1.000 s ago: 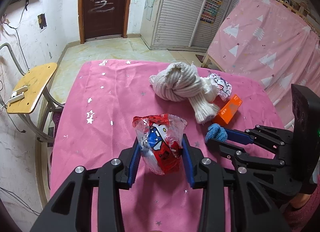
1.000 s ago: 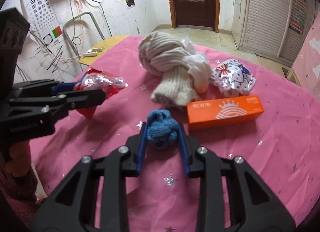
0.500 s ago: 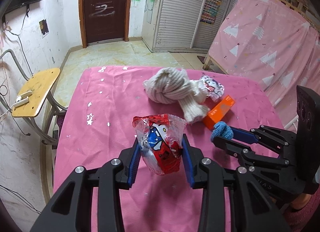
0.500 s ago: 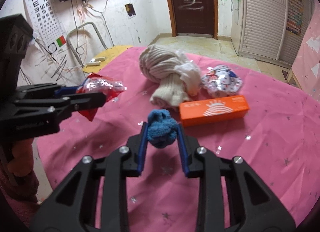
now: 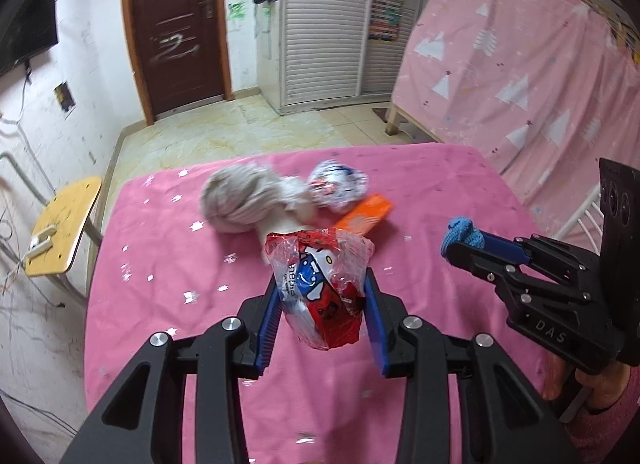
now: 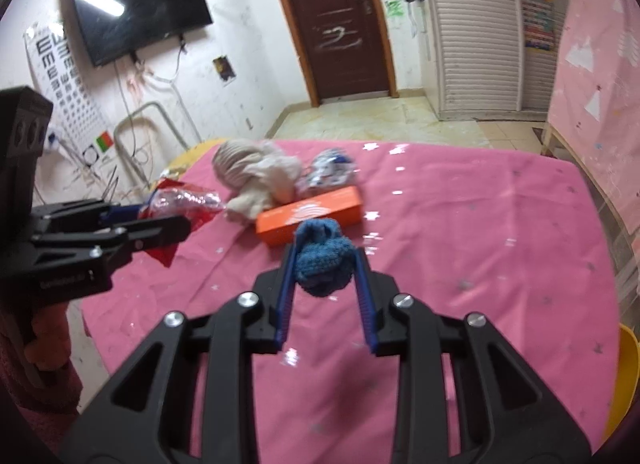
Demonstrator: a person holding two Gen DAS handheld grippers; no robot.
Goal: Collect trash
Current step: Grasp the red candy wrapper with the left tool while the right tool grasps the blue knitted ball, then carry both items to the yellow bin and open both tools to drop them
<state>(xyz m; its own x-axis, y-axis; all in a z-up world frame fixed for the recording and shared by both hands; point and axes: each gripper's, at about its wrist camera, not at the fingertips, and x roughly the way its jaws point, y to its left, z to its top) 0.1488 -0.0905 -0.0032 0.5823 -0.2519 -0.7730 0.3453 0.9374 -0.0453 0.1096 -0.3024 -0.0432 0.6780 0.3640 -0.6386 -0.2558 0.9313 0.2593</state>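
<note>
My left gripper is shut on a crumpled red and clear snack wrapper and holds it above the pink table. My right gripper is shut on a small blue knitted ball, also lifted off the table; it shows in the left wrist view at the right. On the table lie an orange box, a white and blue crumpled wrapper and a cream knitted scarf. The left gripper with its wrapper shows at the left in the right wrist view.
A yellow chair stands left of the table. A pink curtained bed frame is at the right. A brown door and a white slatted wardrobe stand at the far wall. A yellow object sits at the table's right edge.
Both grippers have risen and pulled back from the table with their loads. The objects on the table look farther away and have not moved.
</note>
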